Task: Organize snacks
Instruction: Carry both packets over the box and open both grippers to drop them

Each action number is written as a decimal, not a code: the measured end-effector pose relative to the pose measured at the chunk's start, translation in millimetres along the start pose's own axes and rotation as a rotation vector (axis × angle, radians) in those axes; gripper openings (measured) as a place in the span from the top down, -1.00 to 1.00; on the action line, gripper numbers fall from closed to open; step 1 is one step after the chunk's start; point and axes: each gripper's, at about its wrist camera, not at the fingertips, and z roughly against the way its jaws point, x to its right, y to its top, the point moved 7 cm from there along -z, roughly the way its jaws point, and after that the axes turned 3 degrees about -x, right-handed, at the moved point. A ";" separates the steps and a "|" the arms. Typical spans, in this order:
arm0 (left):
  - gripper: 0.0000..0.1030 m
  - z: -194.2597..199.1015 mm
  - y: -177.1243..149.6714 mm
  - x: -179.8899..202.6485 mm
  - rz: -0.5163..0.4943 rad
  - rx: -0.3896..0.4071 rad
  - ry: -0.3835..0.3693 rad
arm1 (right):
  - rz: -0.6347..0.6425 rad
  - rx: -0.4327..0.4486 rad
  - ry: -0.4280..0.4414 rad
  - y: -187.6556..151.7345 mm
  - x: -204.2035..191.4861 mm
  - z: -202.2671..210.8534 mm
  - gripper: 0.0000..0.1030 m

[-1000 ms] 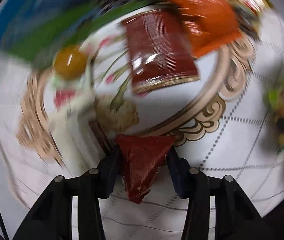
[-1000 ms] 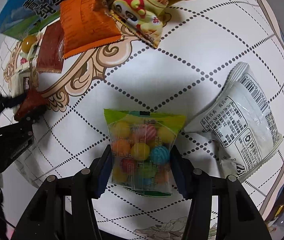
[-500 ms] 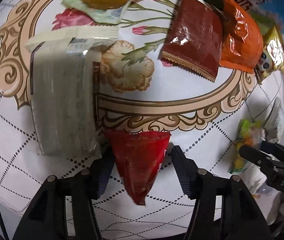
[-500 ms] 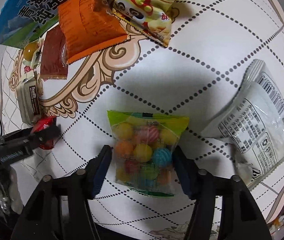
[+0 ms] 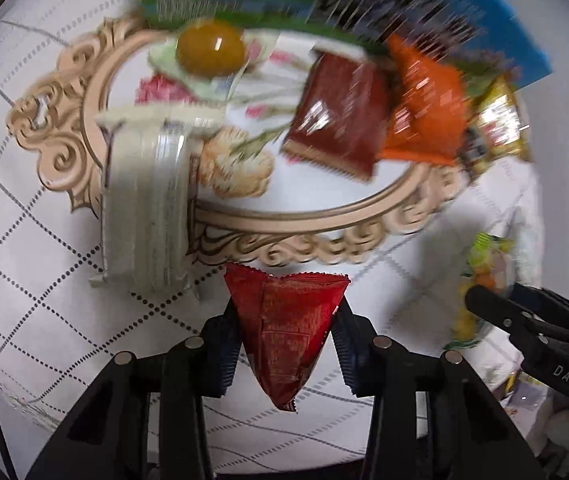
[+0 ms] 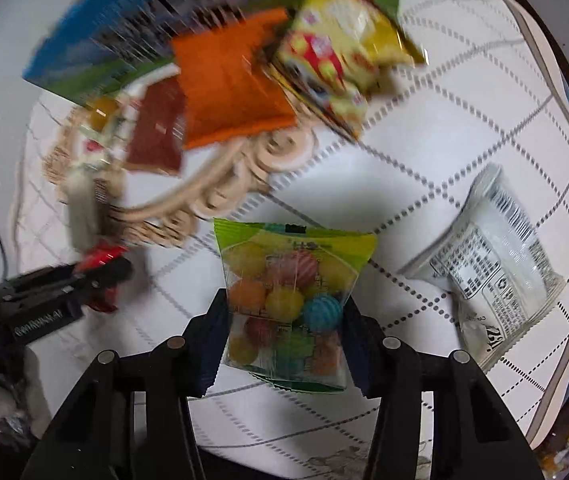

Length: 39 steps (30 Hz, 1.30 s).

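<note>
My left gripper (image 5: 284, 328) is shut on a red triangular snack packet (image 5: 286, 320), held just above the tablecloth in front of the ornate oval print. It also shows in the right wrist view (image 6: 102, 276). My right gripper (image 6: 284, 312) is shut on a clear bag of coloured candy balls (image 6: 288, 292) with a green top; that bag also shows at the right in the left wrist view (image 5: 480, 276). Both views are motion-blurred.
On the tablecloth (image 5: 24, 240) lie a white wrapped bar (image 5: 144, 200), a yellow jelly cup (image 5: 210, 50), a dark red packet (image 5: 338, 112), an orange packet (image 6: 232, 76), a yellow cartoon packet (image 6: 340, 44) and a white pouch (image 6: 488, 264). A blue-green box (image 6: 124, 28) stands at the back.
Both grippers have closed in on their packets and are moving; the scene has shifted and blurred. The left gripper now sits a little farther back from the white bar.
</note>
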 end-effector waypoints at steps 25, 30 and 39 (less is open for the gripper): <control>0.25 104.4 242.1 -17.0 0.056 0.130 -0.005 | 0.121 0.172 0.018 235.0 -116.4 73.6 -0.05; 0.25 66.6 253.4 -34.3 0.092 0.033 0.015 | 0.116 0.104 -0.011 250.2 -119.0 29.4 -0.05; -0.09 41.3 248.6 -38.7 0.095 -0.029 -0.007 | 0.125 -0.017 -0.053 259.1 -111.0 -14.6 -0.84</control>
